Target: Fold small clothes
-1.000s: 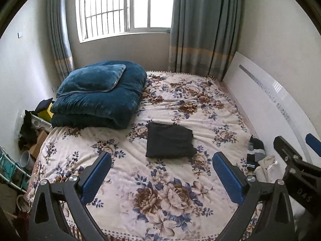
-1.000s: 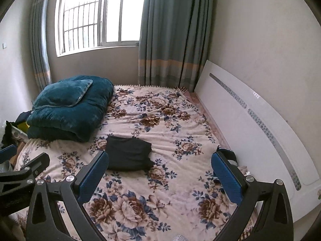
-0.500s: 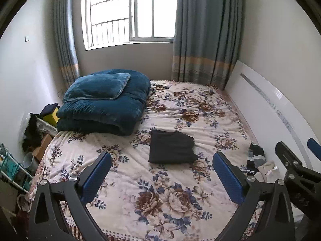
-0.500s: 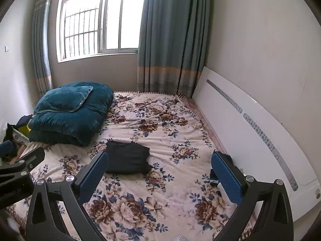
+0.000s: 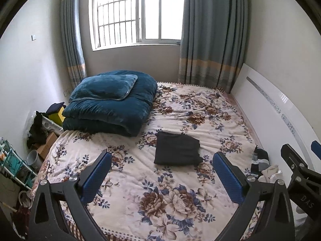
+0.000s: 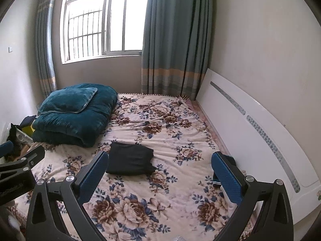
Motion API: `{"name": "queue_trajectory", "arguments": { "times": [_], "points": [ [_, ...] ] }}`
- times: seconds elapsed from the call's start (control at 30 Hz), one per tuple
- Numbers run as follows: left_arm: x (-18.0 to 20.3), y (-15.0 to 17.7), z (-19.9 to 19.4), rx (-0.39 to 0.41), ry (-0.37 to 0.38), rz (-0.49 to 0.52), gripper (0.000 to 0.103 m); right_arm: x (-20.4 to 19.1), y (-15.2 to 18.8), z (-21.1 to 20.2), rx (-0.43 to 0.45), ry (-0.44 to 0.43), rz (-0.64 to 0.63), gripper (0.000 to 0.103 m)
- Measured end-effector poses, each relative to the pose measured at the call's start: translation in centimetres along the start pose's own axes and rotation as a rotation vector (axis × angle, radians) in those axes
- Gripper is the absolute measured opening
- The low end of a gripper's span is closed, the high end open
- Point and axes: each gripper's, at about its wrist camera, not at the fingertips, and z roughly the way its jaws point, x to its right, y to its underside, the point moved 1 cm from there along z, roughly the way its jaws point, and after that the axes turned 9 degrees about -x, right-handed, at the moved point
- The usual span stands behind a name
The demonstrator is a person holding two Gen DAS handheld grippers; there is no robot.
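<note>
We are holding the left hand-held gripper (image 5: 161, 177) above the foot of the bed (image 5: 140, 180), its blue pads spread wide and gripping nothing. In the left wrist view the teal quilt (image 5: 112, 110) is lying at ten o'clock with a pillow (image 5: 104, 88) resting on top. The folded dark garment (image 5: 177, 151) is sitting at the centre of the floral bedspread, flat and squared, well apart from both sets of pads. At four o'clock a small heap of socks (image 5: 262, 164) is waiting beside the white headboard (image 5: 270, 108).

Compared with the frames a second ago, both cameras are rising and drawing back: more window (image 5: 138, 14) and wall are coming into view, and the garment is shrinking toward mid-frame. We are reading this as a retreat after a finished fold.

In the right wrist view the right hand-held gripper (image 6: 160, 177) is likewise standing open and empty, with the garment at eleven o'clock from its left pad. The socks are lying partly hidden behind its right pad; we are judging them the likely next items to fold.
</note>
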Motion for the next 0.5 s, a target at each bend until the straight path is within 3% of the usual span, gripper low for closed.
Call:
{"name": "queue_trajectory", "arguments": {
  "times": [0.5],
  "points": [
    [0.3,-0.23,-0.64,0.014,-0.015,-0.002,0.103,-0.23,0.19,-0.37,0.016,-0.014,-0.005,0.103]
  ]
}}
